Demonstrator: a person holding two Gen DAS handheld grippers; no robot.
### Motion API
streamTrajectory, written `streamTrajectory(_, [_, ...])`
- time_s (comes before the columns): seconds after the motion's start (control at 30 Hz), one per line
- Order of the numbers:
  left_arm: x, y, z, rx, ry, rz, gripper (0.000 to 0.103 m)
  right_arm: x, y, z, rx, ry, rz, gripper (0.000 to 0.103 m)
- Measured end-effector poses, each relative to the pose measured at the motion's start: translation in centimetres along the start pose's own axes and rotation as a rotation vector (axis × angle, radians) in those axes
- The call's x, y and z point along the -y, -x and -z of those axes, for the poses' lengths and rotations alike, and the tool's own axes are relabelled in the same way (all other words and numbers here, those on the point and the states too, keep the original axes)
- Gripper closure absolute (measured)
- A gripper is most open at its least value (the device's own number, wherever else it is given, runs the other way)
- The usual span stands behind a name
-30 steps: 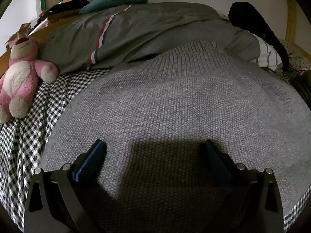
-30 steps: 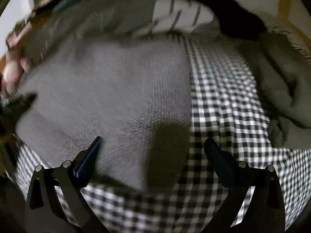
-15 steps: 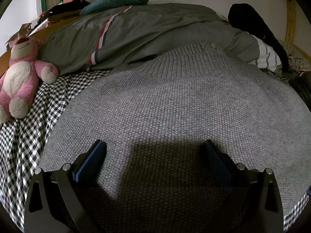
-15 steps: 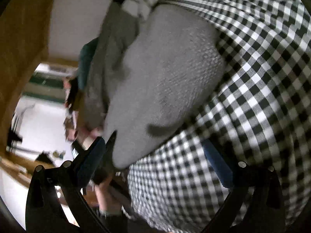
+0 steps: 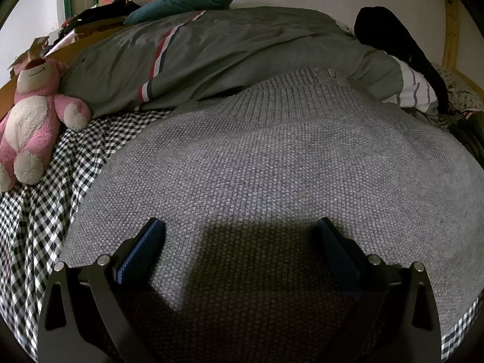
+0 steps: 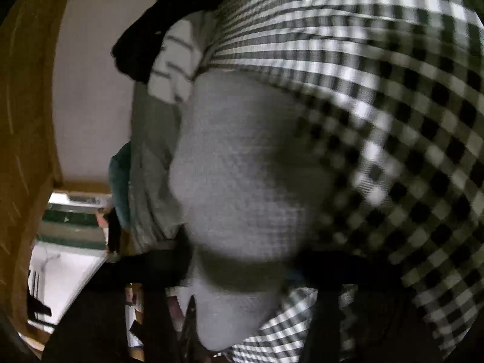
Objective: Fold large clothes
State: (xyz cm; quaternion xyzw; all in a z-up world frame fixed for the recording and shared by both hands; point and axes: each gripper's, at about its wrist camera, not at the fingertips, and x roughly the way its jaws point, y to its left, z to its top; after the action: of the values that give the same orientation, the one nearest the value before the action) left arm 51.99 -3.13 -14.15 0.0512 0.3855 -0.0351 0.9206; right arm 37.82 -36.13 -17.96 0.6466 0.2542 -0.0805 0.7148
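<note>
A: Our left claw is spread wide with nothing between its blue pads, low over the near part of the grey sweater, just as it was a second ago. It hasn't shifted at all.

B: And our right claw? Its own view is badly smeared. We see only dark shapes at the bottom of the picture, so we cannot tell whether it is open or closed.

A: Agreed. What has changed is on that side: a second ago it looked squarely across the sweater and the checked sheet; now its view is rolled over and blurred, with the bed frame down one edge. We judge that hand is swinging fast, probably toward the sweater's right-hand edge.

B: The sweater lies flat on the bed, ribbed band toward the far side, touching the grey quilt there. Sheet shows past its left edge and at the near right corner.

A: The pink bear sits at the bed's left edge, well apart from the sweater. A dark bundle and a striped cloth lie at the far right.

B: So the garment is spread, nothing is gripped on the left, and no fold has started.
</note>
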Motion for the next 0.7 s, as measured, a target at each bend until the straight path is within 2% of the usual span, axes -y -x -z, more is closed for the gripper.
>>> streamTrajectory(0.13, [0.1,0.0,-0.1,0.001,0.001,-0.002,0.004,-1.4,0.9,0.8,0.035,0.118,0.004,0.069])
streamTrajectory(0.27, [0.1,0.0,-0.1,0.002,0.002,-0.002,0.004,-7.5,1.2,2.4,0.111,0.448,0.054,0.071])
streamTrajectory(0.37, [0.1,0.0,-0.1,0.002,0.004,-0.003,0.004,-10.6,1.1,4.1,0.144,0.595,0.052,0.071])
streamTrajectory(0.7, [0.0,0.0,-0.2,0.0,0.021,0.01,0.004,-17.3,-0.9,8.4,0.137,0.844,-0.036,0.071])
